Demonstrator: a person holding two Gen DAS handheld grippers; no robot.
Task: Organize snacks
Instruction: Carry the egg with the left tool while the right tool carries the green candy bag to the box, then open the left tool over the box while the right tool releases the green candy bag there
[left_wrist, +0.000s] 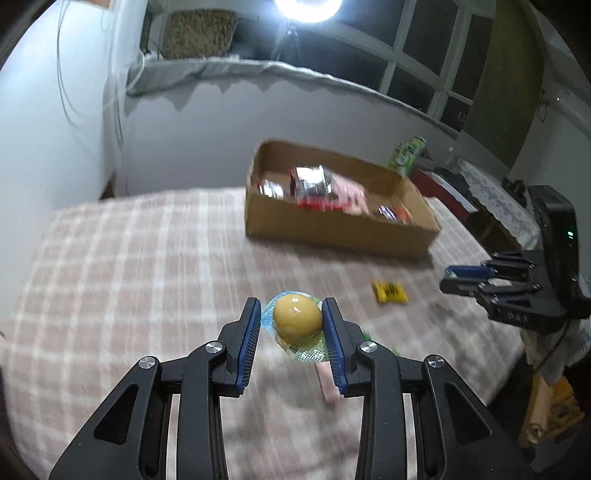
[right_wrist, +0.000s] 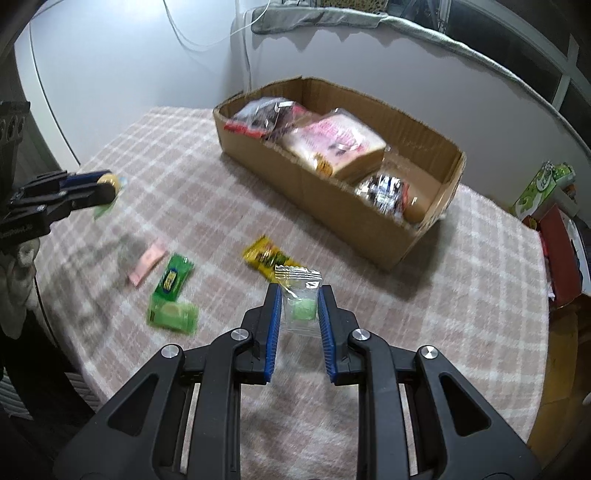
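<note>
My left gripper (left_wrist: 293, 317) is shut on a round yellow snack in a clear wrapper (left_wrist: 297, 320), held above the checked cloth. In the right wrist view that left gripper (right_wrist: 105, 188) shows at the far left with the yellow snack (right_wrist: 109, 180) at its tip. My right gripper (right_wrist: 300, 295) is shut on a clear packet with a pale green sweet (right_wrist: 301, 306). In the left wrist view the right gripper (left_wrist: 452, 278) hangs at the right edge. A cardboard box (right_wrist: 369, 221) with several snack packs stands at the back of the table.
On the pink checked tablecloth (right_wrist: 443, 295) lie a yellow packet (right_wrist: 267, 258), a green bar (right_wrist: 173, 277), a second green pack (right_wrist: 173, 314) and a pink strip (right_wrist: 147, 266). A green carton (right_wrist: 535, 192) and red boxes stand past the table's right edge.
</note>
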